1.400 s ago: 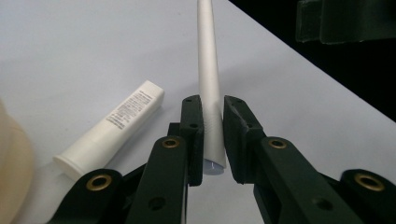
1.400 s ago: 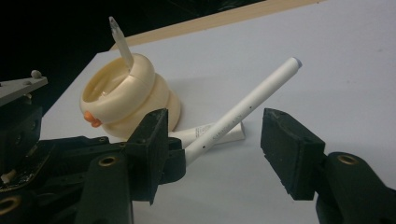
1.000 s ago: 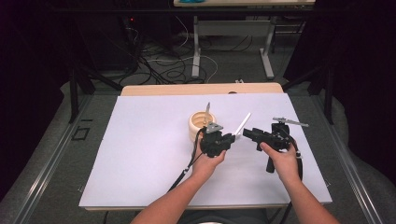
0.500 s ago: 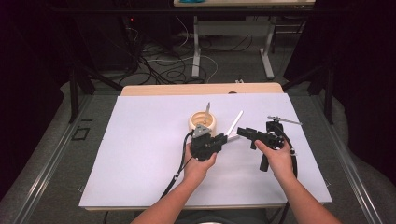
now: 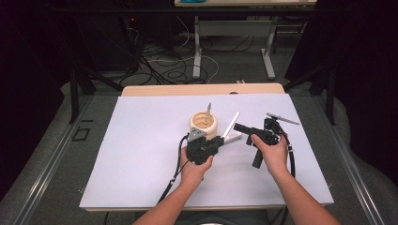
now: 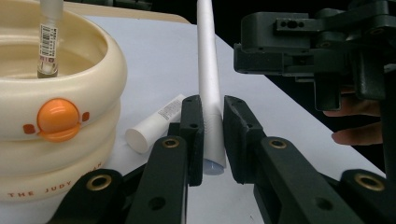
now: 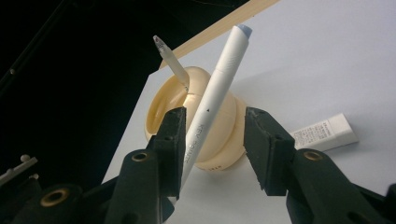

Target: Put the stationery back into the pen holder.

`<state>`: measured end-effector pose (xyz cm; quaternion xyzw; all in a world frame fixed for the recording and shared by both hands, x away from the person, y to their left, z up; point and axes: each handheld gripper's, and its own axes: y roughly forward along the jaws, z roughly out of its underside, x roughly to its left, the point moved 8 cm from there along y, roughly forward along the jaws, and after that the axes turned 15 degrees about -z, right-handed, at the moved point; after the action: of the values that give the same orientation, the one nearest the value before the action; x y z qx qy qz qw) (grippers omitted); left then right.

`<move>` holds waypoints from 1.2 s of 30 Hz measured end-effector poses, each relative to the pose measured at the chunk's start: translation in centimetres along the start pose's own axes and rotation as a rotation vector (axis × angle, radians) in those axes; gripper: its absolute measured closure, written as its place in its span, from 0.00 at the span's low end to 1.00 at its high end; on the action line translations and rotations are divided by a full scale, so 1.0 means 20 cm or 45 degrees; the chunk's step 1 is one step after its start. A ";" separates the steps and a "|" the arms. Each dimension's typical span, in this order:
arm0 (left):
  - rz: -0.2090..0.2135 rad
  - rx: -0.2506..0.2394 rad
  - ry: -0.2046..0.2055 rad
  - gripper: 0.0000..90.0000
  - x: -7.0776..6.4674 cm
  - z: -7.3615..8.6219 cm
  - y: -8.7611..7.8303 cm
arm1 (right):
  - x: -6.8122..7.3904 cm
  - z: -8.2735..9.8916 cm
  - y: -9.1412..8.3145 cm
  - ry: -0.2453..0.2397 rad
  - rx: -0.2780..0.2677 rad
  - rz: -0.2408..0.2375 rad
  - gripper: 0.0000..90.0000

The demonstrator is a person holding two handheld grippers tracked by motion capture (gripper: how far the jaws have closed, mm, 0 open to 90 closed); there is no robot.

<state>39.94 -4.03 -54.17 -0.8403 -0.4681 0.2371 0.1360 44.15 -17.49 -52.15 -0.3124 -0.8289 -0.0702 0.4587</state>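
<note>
My left gripper (image 5: 221, 140) (image 6: 212, 105) is shut on the lower end of a white pen (image 5: 232, 124) (image 6: 208, 70), which slants up and to the right. My right gripper (image 5: 240, 127) (image 7: 215, 121) points left at the pen (image 7: 217, 88). Its jaws have just been closing with the pen between them: one pad touches it and the other stands apart. A cream ribbed cup (image 5: 203, 124) (image 6: 56, 116) (image 7: 224, 135) behind the left gripper holds another thin pen (image 5: 208, 110) (image 7: 170, 63). A short white tube (image 6: 154, 123) (image 7: 324, 133) lies on the table beside the cup.
The work lies on a white sheet (image 5: 141, 154) over a wooden tabletop (image 5: 164, 90). Cables trail from both grippers towards the front edge. Beyond the table the floor holds cables and metal table legs (image 5: 197, 51).
My left hand has carried the pen a little leftwards, closer to the cup. The right gripper has followed to the left and its jaws have narrowed around the pen.
</note>
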 end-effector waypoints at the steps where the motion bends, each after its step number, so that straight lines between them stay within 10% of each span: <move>1: 0.002 0.002 -0.002 0.87 0.00 0.00 0.00 | 0.00 0.00 0.00 0.009 0.025 -0.007 0.68; 18: 0.035 0.001 0.007 0.87 -0.07 0.02 0.01 | -0.01 0.03 0.06 0.228 0.004 -0.013 0.76; 36: 0.045 0.013 0.030 0.87 -0.08 0.02 0.01 | -0.02 0.04 0.06 0.282 0.034 -0.029 0.86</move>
<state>39.16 -5.54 -54.18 -0.8505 -0.4504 0.2320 0.1415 44.33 -16.42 -53.05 -0.2871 -0.7774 -0.0983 0.5510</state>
